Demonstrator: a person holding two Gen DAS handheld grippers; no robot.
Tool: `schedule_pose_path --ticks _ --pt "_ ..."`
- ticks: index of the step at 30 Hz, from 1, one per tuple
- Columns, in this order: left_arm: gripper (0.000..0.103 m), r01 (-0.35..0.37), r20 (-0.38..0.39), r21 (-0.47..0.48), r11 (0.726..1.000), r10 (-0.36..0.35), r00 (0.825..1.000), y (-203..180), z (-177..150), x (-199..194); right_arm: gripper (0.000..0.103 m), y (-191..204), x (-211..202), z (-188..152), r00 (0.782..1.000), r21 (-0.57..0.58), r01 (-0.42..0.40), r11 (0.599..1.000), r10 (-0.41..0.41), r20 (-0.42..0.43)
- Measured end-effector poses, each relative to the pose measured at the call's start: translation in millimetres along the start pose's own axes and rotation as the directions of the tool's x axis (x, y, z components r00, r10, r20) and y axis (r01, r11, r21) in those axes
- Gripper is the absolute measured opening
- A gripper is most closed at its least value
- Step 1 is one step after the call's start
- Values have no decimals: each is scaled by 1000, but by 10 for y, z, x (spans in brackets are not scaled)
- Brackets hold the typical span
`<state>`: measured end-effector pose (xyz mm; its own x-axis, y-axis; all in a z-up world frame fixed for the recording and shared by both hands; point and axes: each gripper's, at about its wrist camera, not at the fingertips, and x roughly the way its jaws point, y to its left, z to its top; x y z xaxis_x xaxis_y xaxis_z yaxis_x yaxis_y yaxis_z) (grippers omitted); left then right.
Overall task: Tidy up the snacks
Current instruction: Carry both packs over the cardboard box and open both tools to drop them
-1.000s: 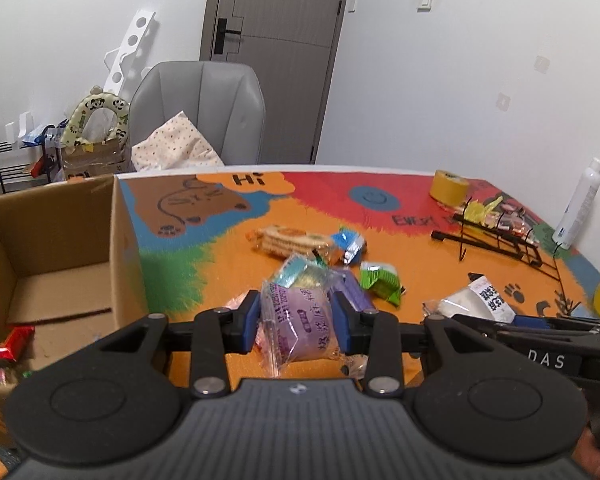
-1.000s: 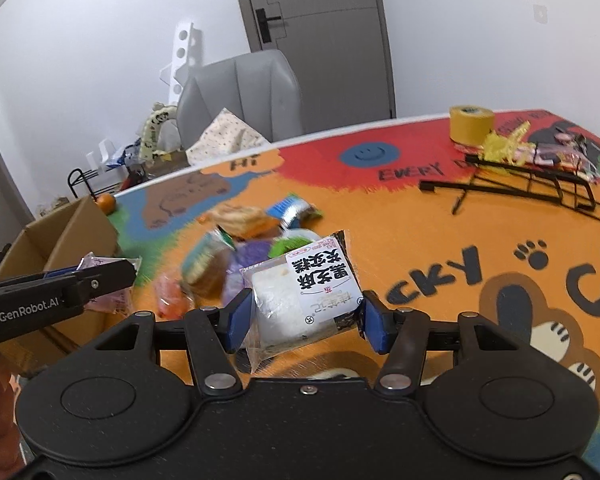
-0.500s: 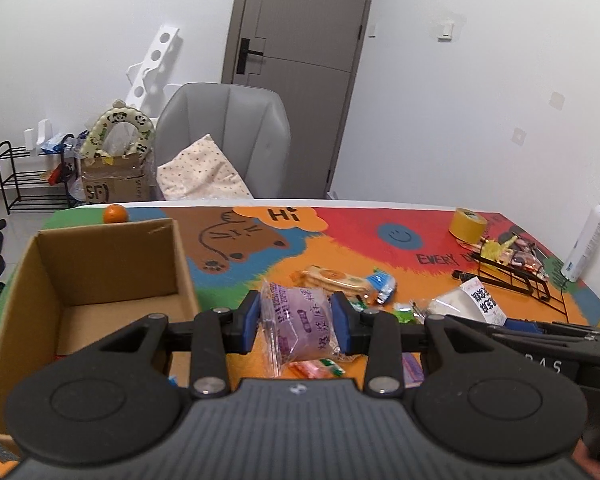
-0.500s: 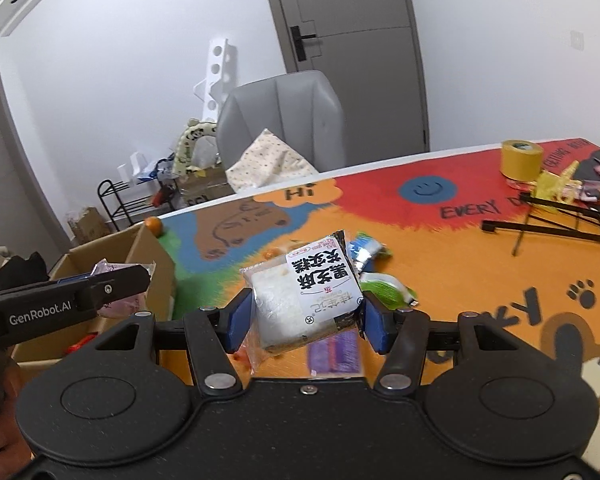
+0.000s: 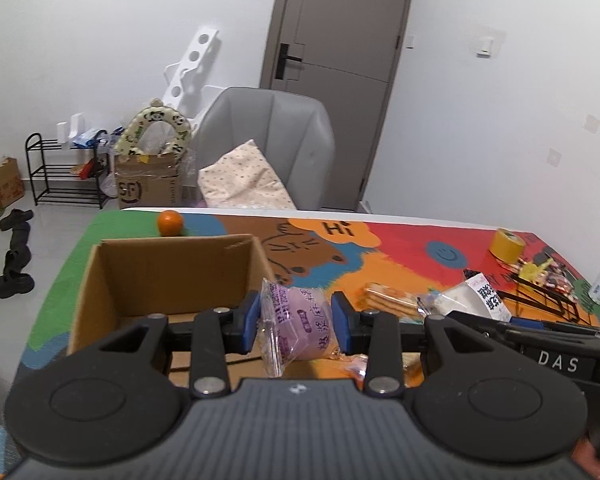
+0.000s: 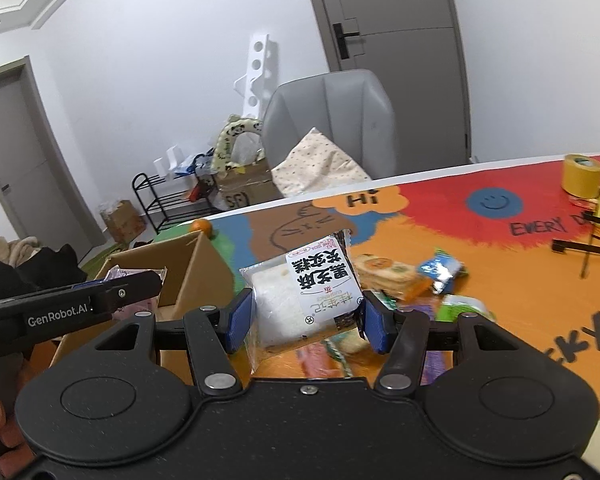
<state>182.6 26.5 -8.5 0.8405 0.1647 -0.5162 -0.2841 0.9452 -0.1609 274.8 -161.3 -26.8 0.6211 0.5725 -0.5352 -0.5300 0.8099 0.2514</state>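
Snacks up in both grippers: the left gripper (image 5: 295, 323) pinches a purple packet (image 5: 296, 322) above the near right corner of the cardboard box (image 5: 172, 276), while the right gripper (image 6: 306, 316) clamps a white packet (image 6: 304, 296) over the colourful table mat (image 6: 520, 280). Behind, loose snacks (image 6: 388, 276) lie scattered. Farther back, an orange (image 5: 170, 222) sits beyond the box.

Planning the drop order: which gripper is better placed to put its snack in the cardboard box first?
Probably the left. The left gripper, shut on the purple snack pack, sits at the cardboard box opening. The right gripper, with the white snack pack, is beside it.
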Motion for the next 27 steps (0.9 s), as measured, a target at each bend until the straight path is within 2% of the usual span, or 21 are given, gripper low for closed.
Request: schedule_pose_path --ticks 20,27 --pt "37 -94 -58 -76 993 90 994 645 30 31 54 580 247 115 994 -68 -105 992 102 -45" --pt "41 -108 -51 -92 990 104 993 761 78 -114 54 792 270 119 990 -93 -135 986 131 -54"
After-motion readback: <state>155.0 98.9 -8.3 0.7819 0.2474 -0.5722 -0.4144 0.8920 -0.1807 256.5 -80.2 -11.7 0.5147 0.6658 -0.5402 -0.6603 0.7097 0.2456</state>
